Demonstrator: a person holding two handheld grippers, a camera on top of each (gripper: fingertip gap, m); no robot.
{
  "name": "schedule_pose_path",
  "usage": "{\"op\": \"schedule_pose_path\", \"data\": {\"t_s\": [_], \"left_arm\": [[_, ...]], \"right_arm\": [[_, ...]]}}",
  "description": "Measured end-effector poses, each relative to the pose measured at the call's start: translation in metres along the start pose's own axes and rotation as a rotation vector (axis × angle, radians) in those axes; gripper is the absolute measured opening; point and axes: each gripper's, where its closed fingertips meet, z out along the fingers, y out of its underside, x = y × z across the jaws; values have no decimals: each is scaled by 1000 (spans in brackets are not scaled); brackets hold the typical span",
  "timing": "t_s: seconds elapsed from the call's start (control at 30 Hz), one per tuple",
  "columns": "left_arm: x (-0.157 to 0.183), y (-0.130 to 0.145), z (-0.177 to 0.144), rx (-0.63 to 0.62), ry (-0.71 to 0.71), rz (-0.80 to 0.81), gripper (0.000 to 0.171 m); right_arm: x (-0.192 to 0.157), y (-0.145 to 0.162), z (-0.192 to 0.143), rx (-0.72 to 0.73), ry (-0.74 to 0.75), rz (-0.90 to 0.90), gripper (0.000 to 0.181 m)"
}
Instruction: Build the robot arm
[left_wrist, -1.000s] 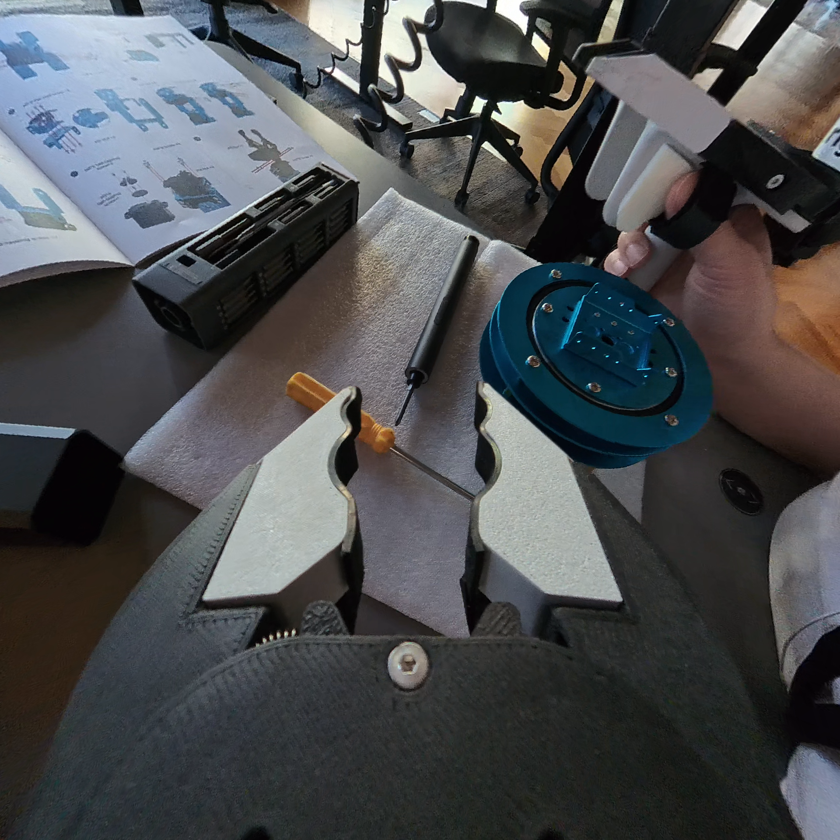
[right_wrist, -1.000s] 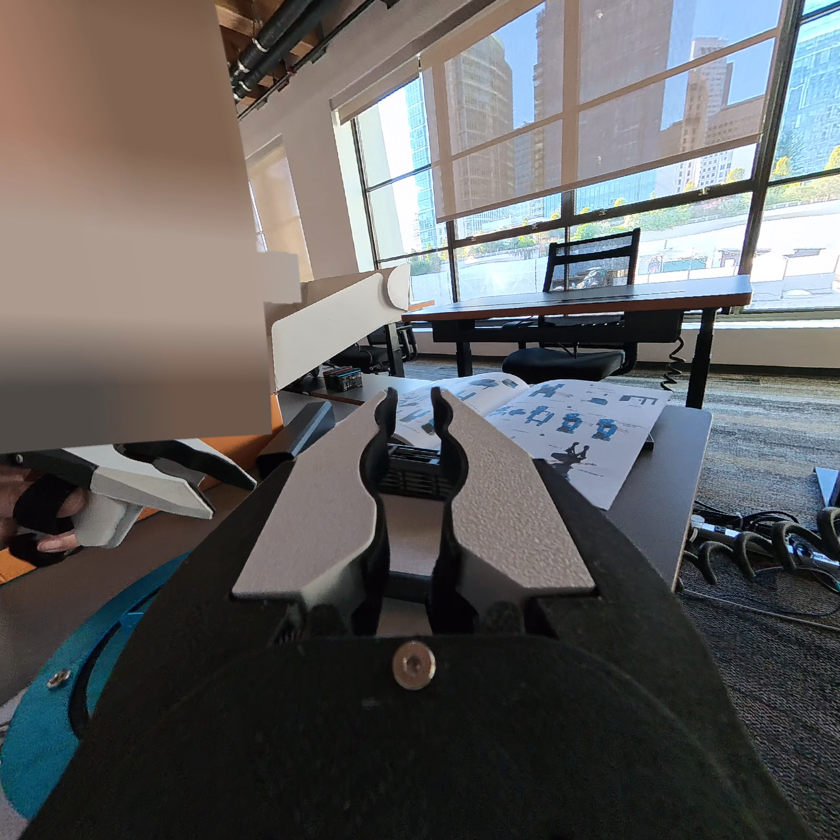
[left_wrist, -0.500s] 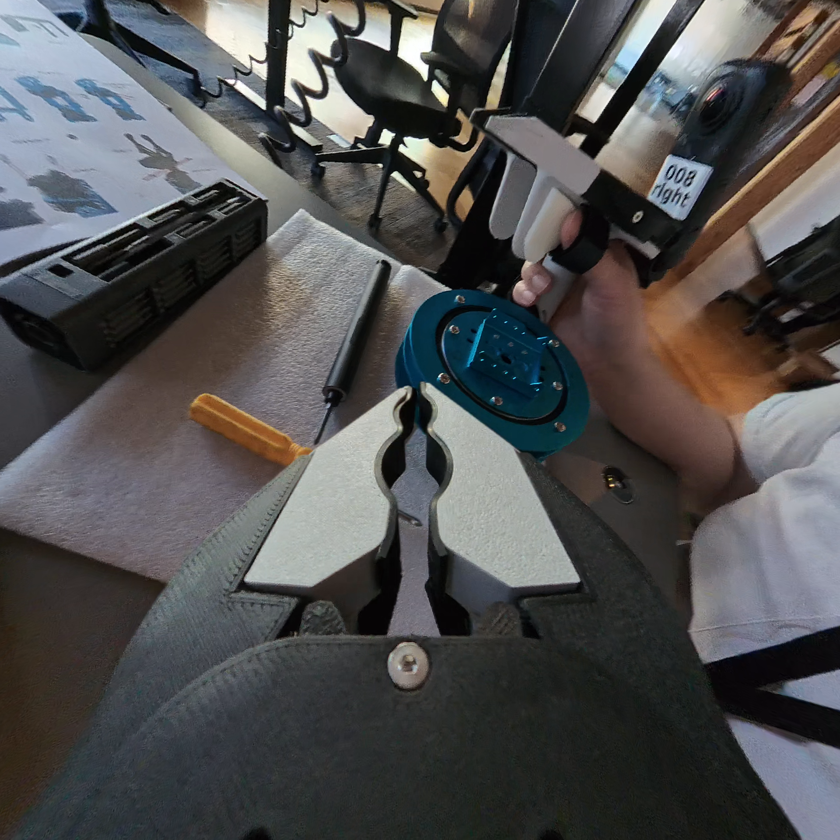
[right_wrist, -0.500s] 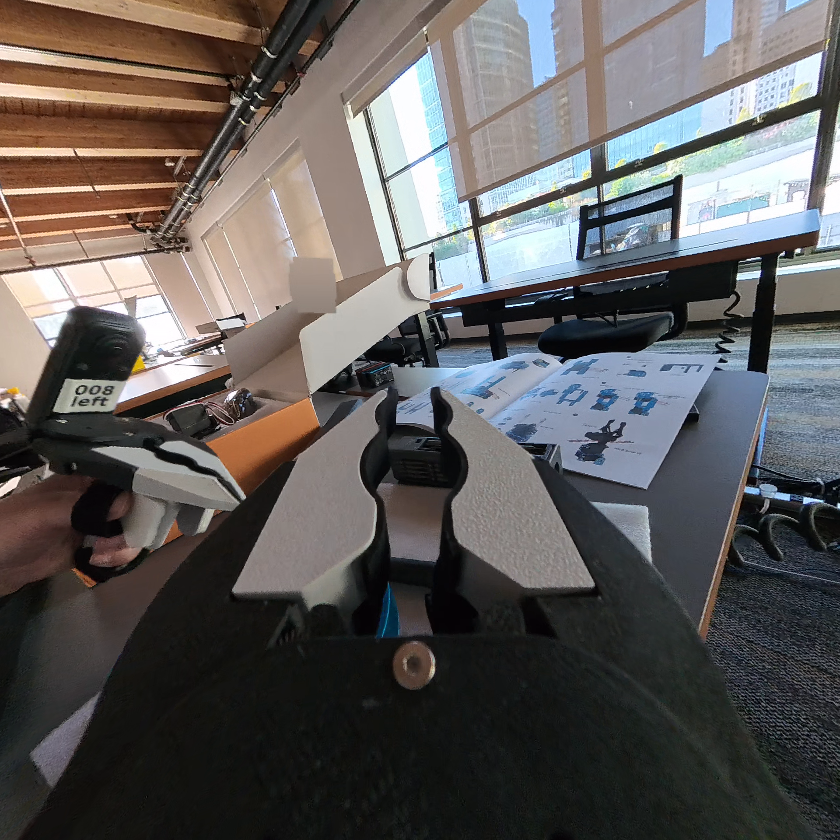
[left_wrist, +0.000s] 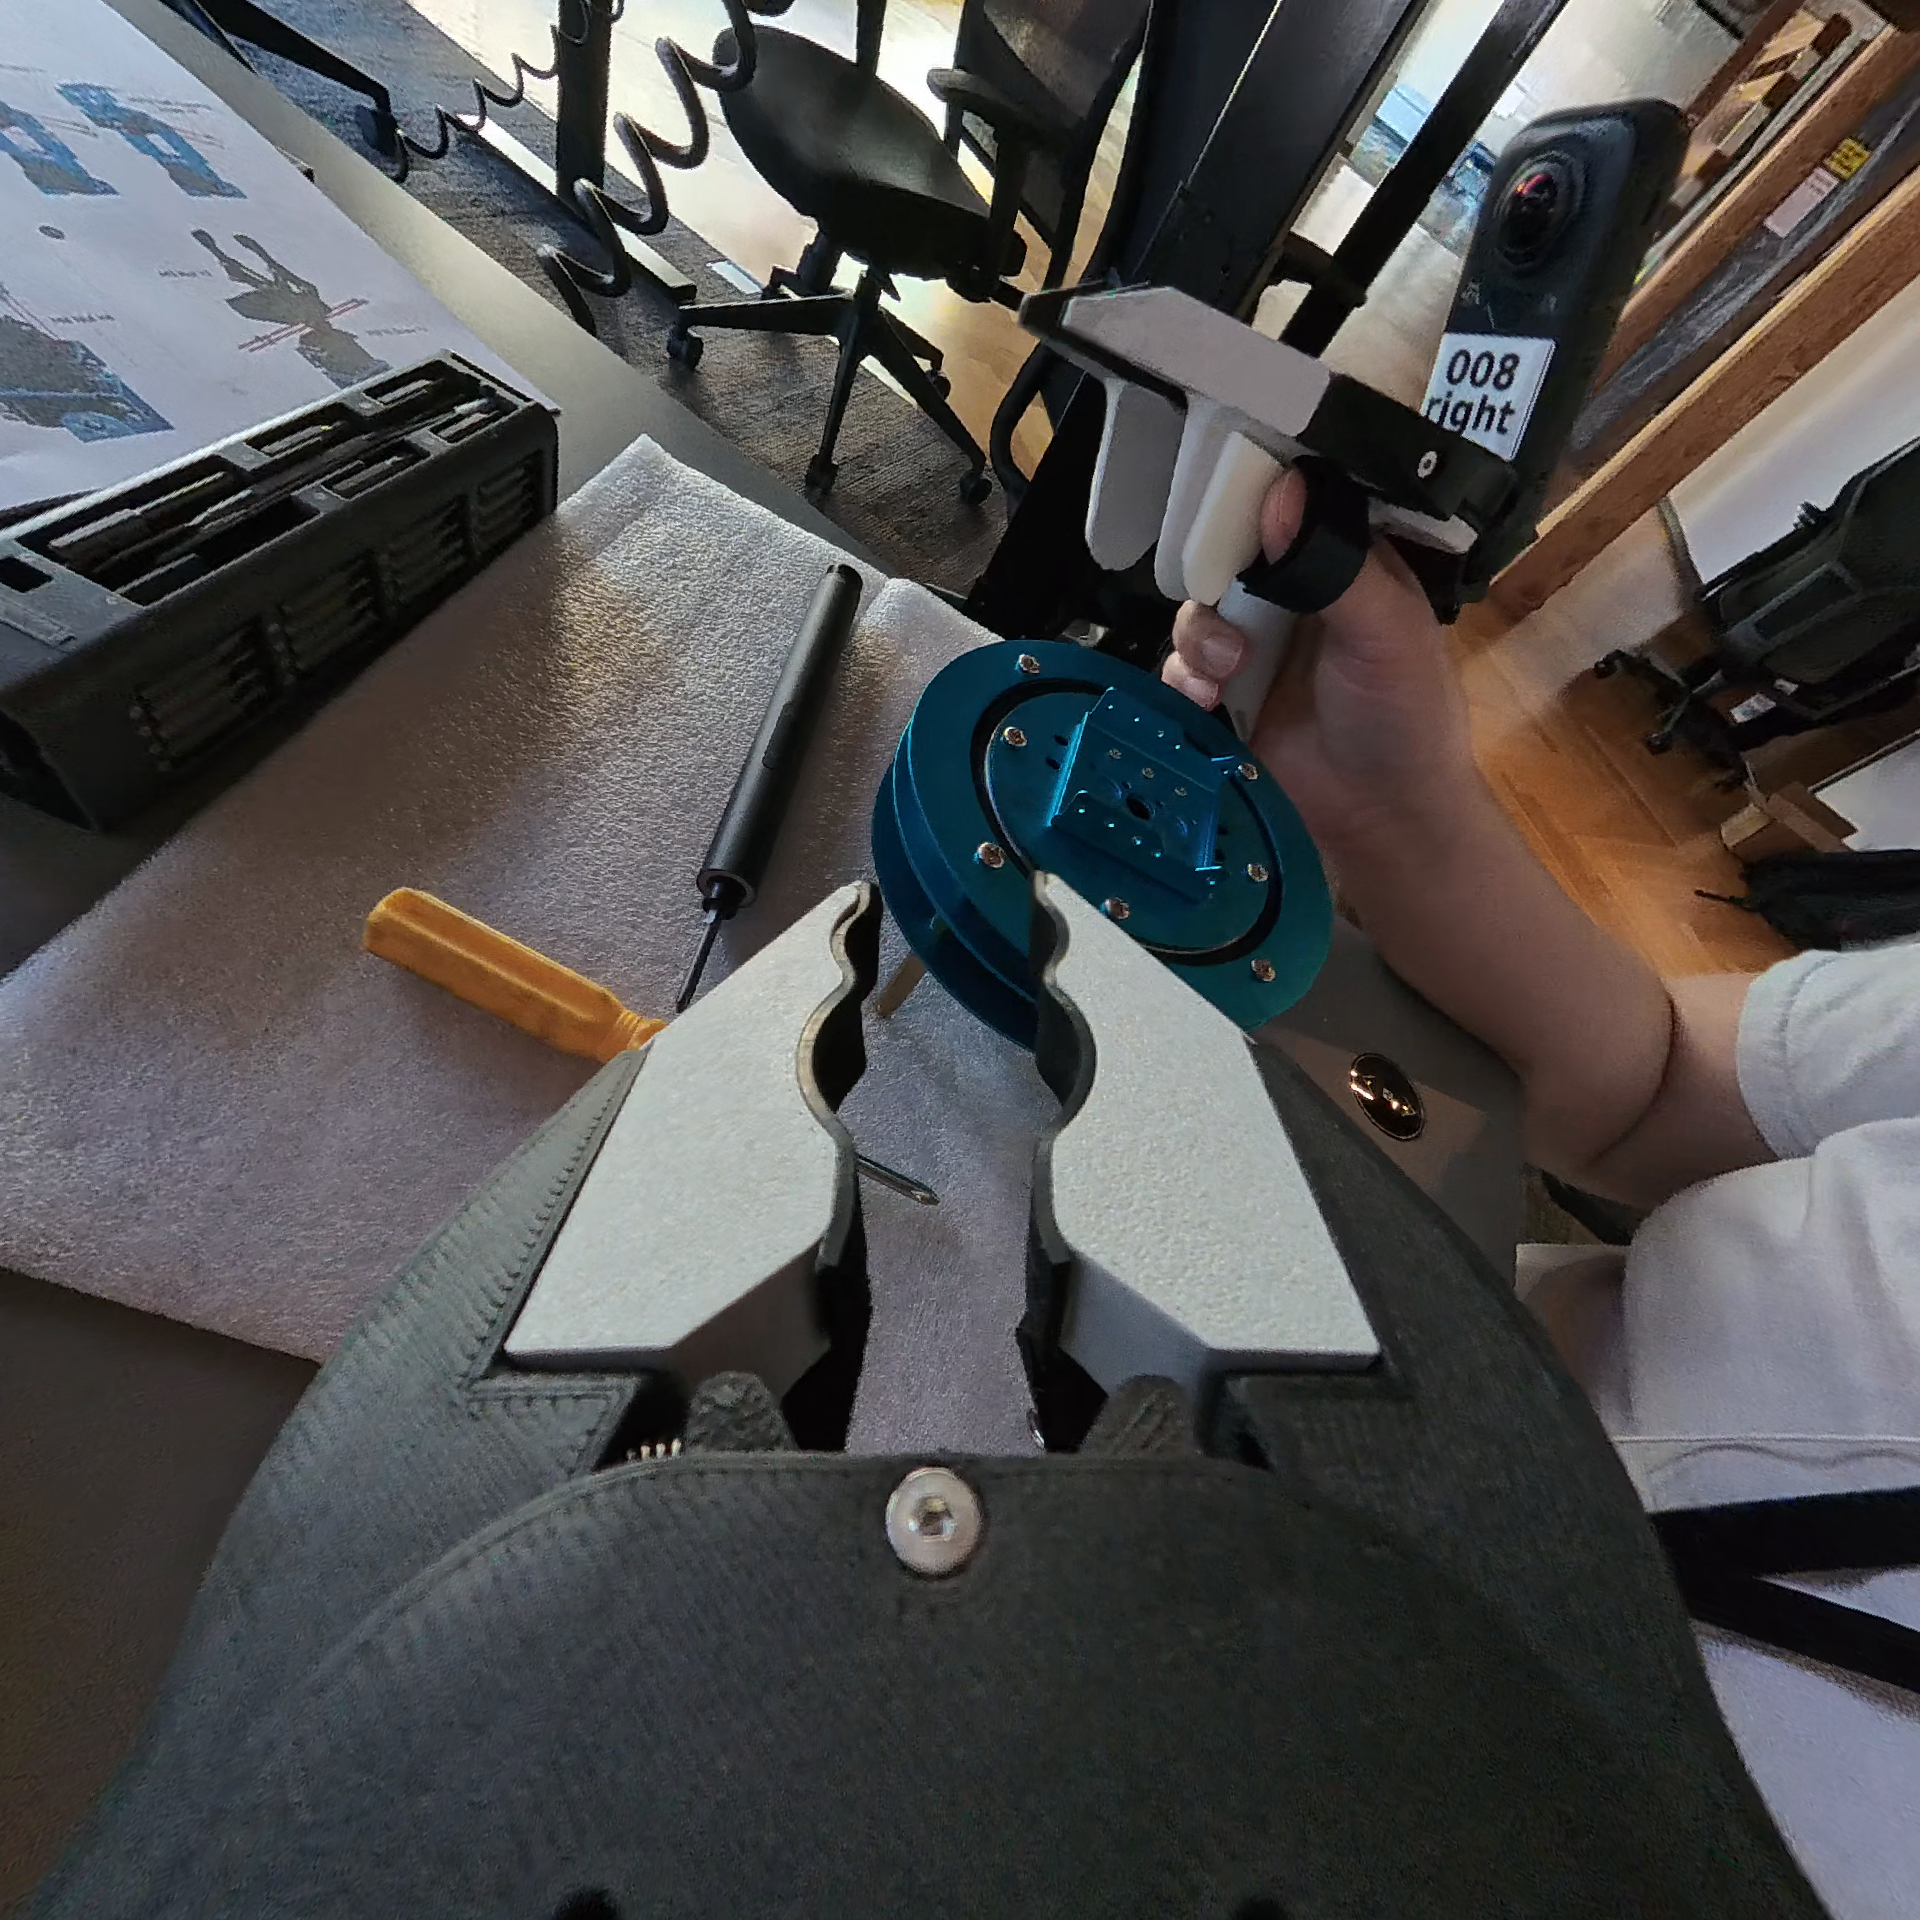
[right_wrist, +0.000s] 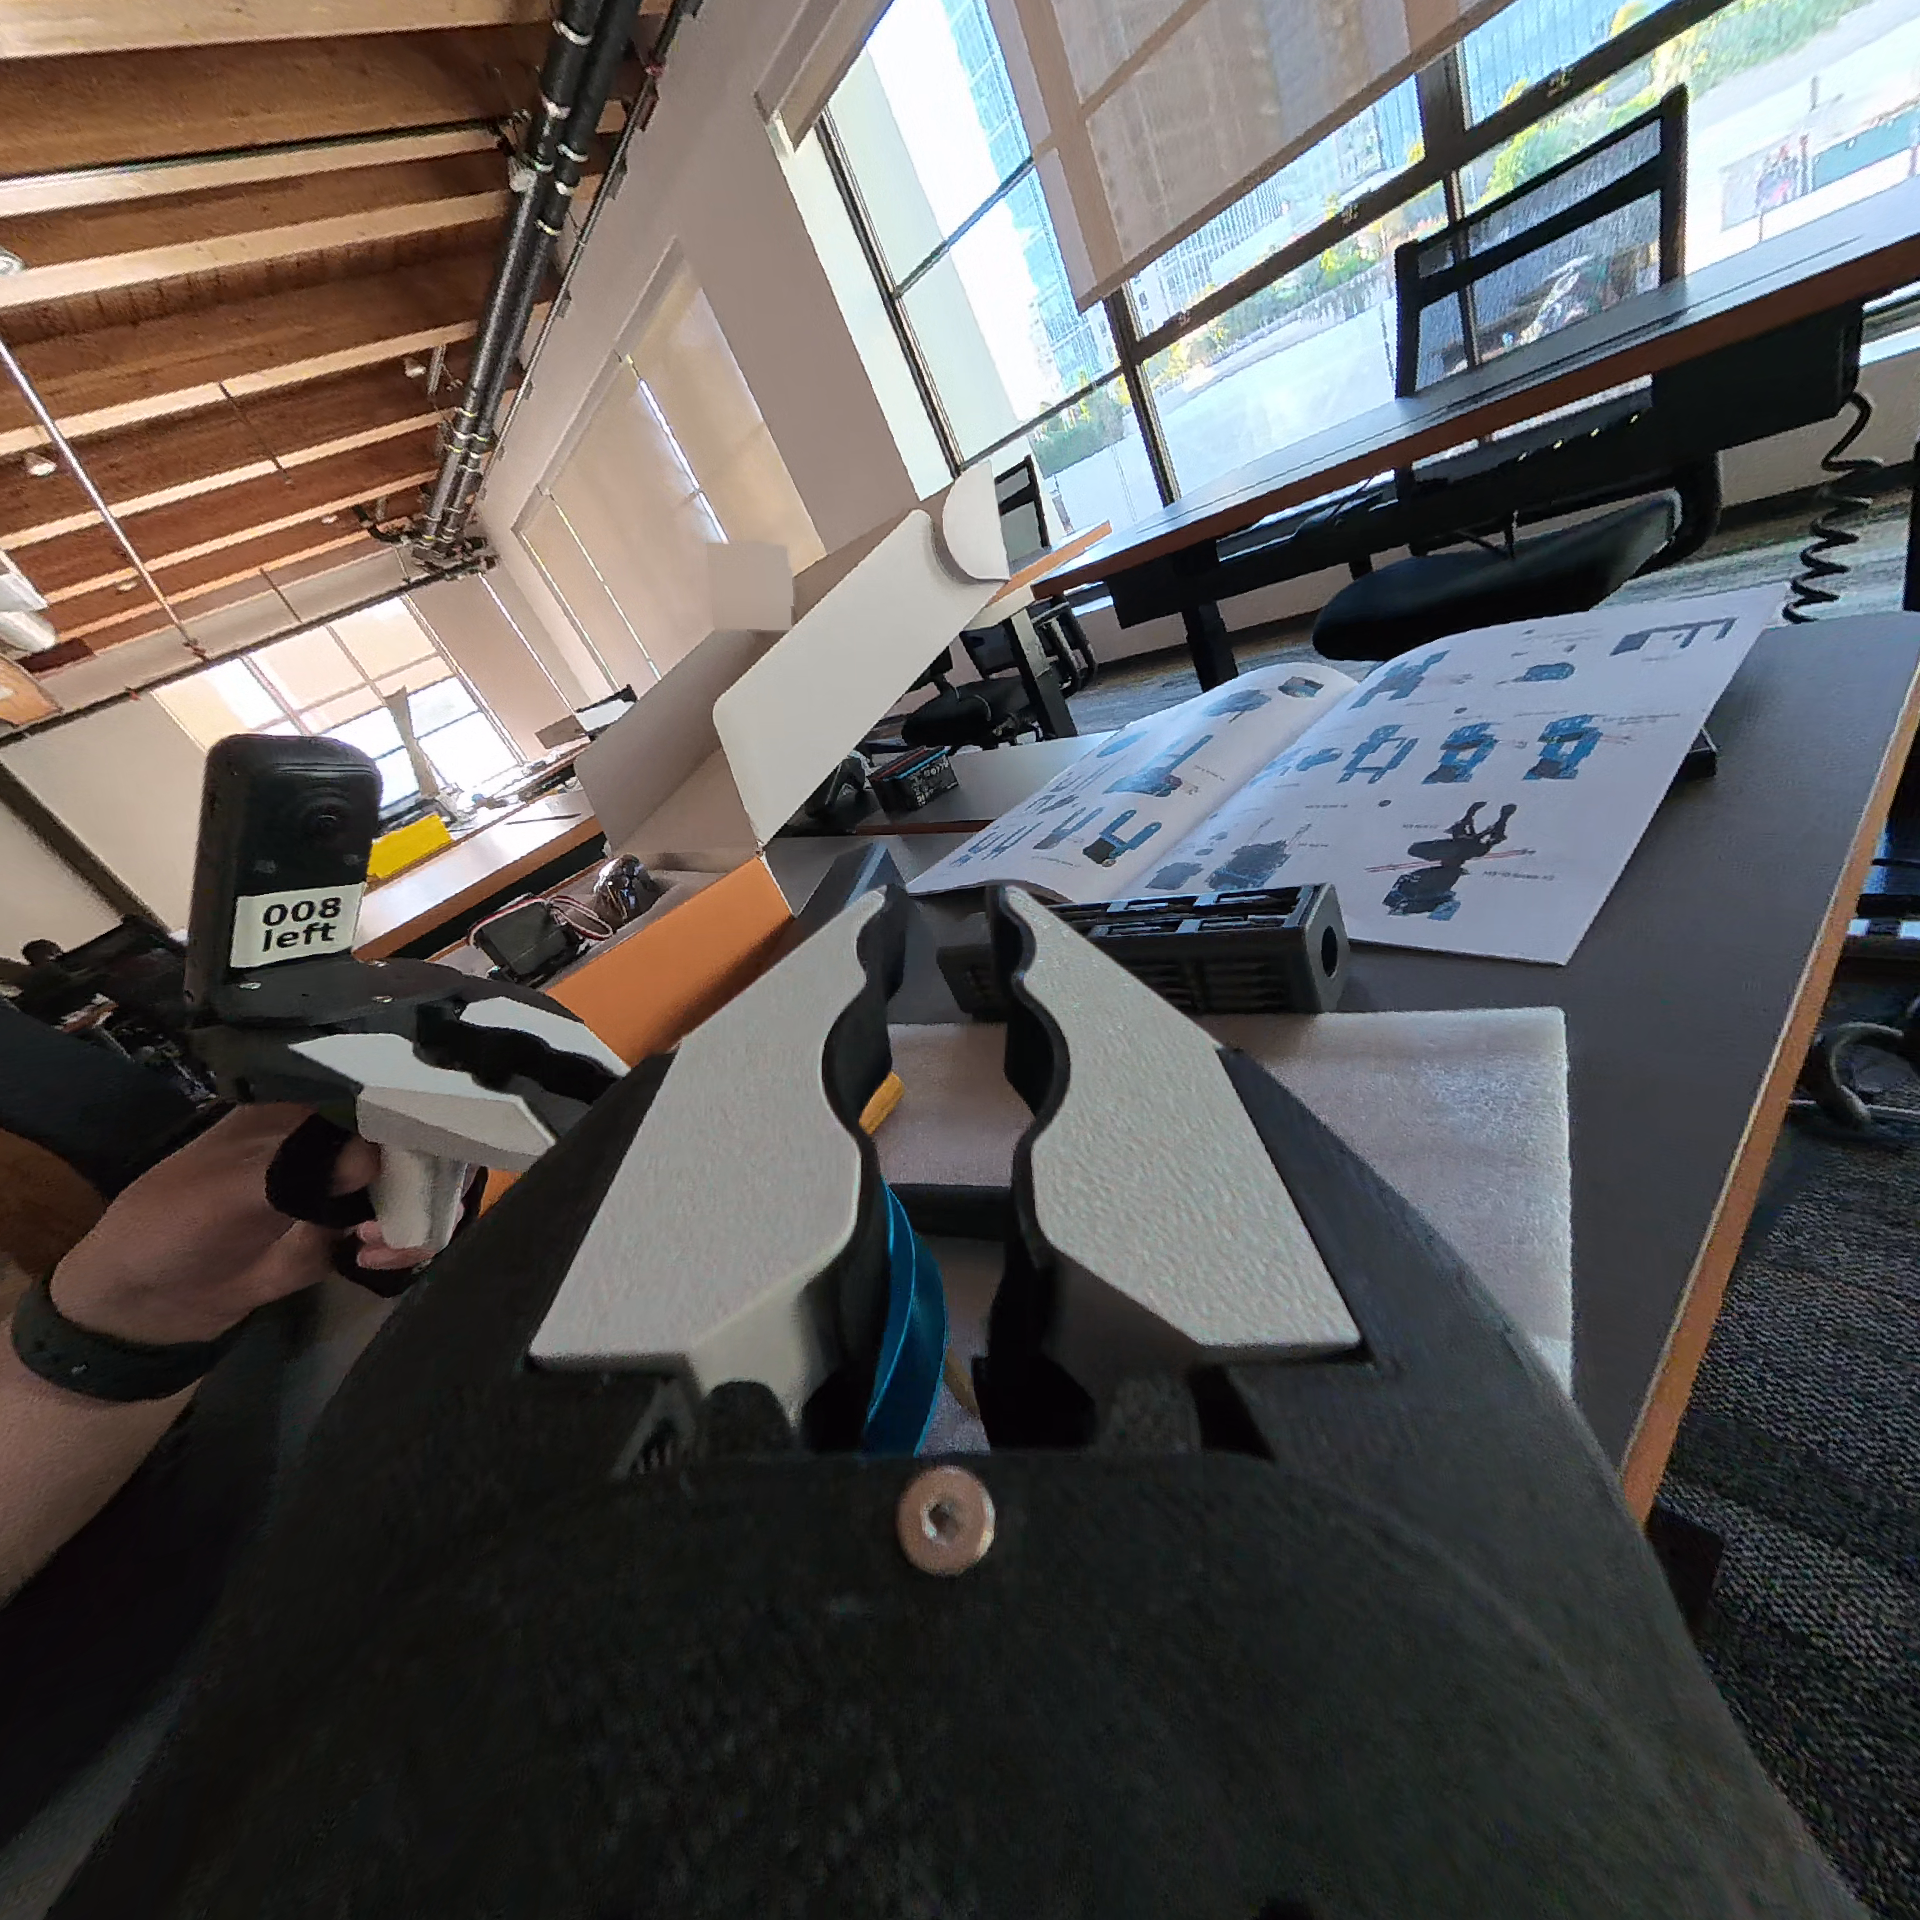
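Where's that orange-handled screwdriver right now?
In the left wrist view, the orange-handled screwdriver lies on the white foam mat, left of the blue disc, its shaft passing under the open left gripper.

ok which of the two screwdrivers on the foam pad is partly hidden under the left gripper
The orange-handled screwdriver: its shaft runs under the left gripper, tip showing between the fingers. The slim black pen-style screwdriver lies fully in view beyond it.

Both claws: black ribbed printed shells, grey textured fingers, one silver hex screw. White sleeve, black wristband.
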Motion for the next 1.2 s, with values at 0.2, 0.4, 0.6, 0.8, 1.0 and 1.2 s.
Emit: {"op": "schedule_pose_path", "data": {"t_s": [0.2, 0.4, 0.6, 0.8, 1.0, 1.2], "left_arm": [[-3, 1, 2, -3, -11, -1, 33], [-4, -2, 0, 14, -24, 23, 32], [-31, -20, -8, 58, -144, 121, 34], [-49, -81, -16, 67, -223, 152, 32], [-69, -150, -5, 190, -165, 98, 26], [-83, -175, -17, 195, -179, 130, 28]], "right_arm": [[3, 5, -5, -27, 5, 52, 15], [1, 14, -1, -68, -2, 73, 16], [19, 13, 12, -168, 21, 78, 27], [115, -12, 71, -471, 60, 61, 44], [212, -1, 136, -593, 35, 461, 39], [247, 21, 153, -700, 59, 534, 38]]}}
